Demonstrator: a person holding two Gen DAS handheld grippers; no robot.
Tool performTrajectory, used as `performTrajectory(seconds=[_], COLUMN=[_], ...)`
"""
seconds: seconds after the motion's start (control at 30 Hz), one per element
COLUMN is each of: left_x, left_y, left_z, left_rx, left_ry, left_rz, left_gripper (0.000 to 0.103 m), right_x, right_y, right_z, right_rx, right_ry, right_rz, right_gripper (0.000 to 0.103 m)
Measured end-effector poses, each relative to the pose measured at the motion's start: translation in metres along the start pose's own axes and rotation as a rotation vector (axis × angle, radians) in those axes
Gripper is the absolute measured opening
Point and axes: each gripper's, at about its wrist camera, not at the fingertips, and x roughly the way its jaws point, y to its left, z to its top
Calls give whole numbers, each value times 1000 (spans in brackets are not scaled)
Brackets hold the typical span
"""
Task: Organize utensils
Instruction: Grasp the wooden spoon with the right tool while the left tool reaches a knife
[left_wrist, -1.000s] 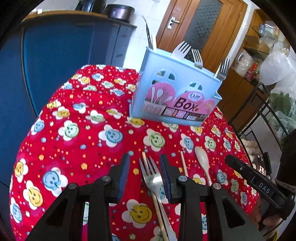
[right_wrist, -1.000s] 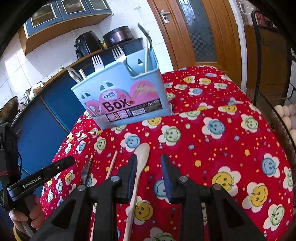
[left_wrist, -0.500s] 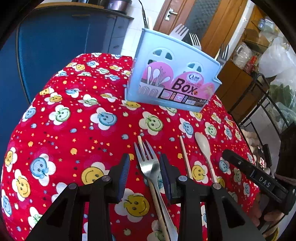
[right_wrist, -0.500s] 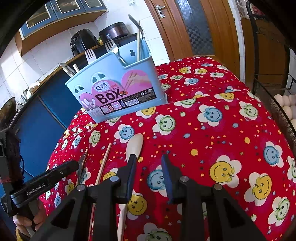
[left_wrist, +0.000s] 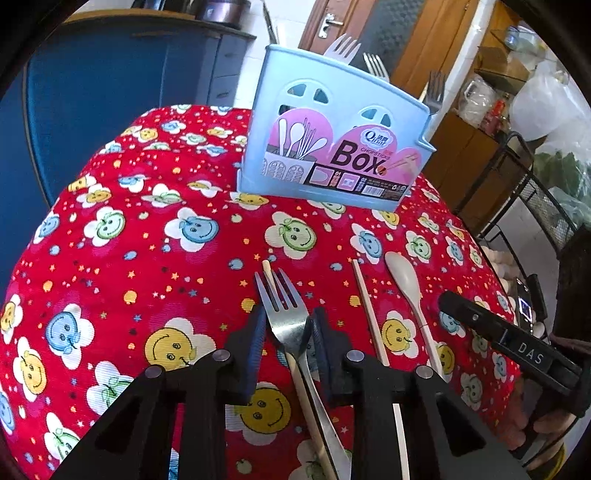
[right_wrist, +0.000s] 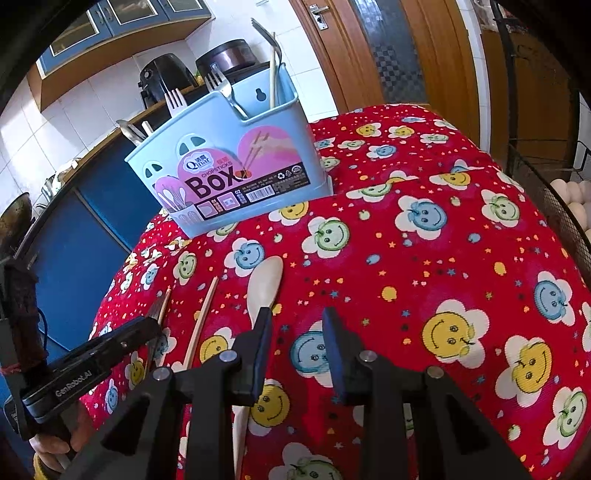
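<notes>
Progress is partial: pale blue plastic utensil box (left_wrist: 332, 147) with the pink "Box" label stands at the far side of the red smiley-flower tablecloth (left_wrist: 147, 240) and already holds several forks, a spoon and one chopstick upright. Left on the cloth: silver metal fork (left_wrist: 284, 314), thin wooden chopstick (left_wrist: 269, 275) lying under it, second wooden chopstick (left_wrist: 364, 299) just beside, and cream long-handled spoon (left_wrist: 406, 280) further right. So four pieces look unsorted.

Left gripper (left_wrist: 288, 332) straddles the fork's neck, jaws closing; the right pad looks to touch the fork edge, the left pad has a small gap, so no firm grip yet. The fork lies flat on the cloth, not lifted. Right gripper (right_wrist: 297, 332) hovers partly open with nothing between its jaws; the cream spoon sits just beside its left finger. Step in hand is likely the fork pickup, then the box drop.
</notes>
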Motion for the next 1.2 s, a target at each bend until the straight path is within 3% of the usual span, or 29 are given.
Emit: performTrajectory(seconds=[0.3,0.53,0.63,1.2], left_x=[-19,-19,-12,-19], left_y=[7,30,41,51], left_z=[1,5,5,-11], left_rx=[-5,-32,-42,-83], left_ry=[-54,-65,-42,90], left_rz=[-9,114,131,18], left_gripper=[25,25,25,25], right_x=[1,8,11,16], right_y=[2,12,17,30], right_z=[-1,-2,-2,-4], right_rx=[-2,-23,-42,-116], right_ry=[13,54,70,151], right_rz=[22,57,66,31], right_gripper=[30,30,31,32])
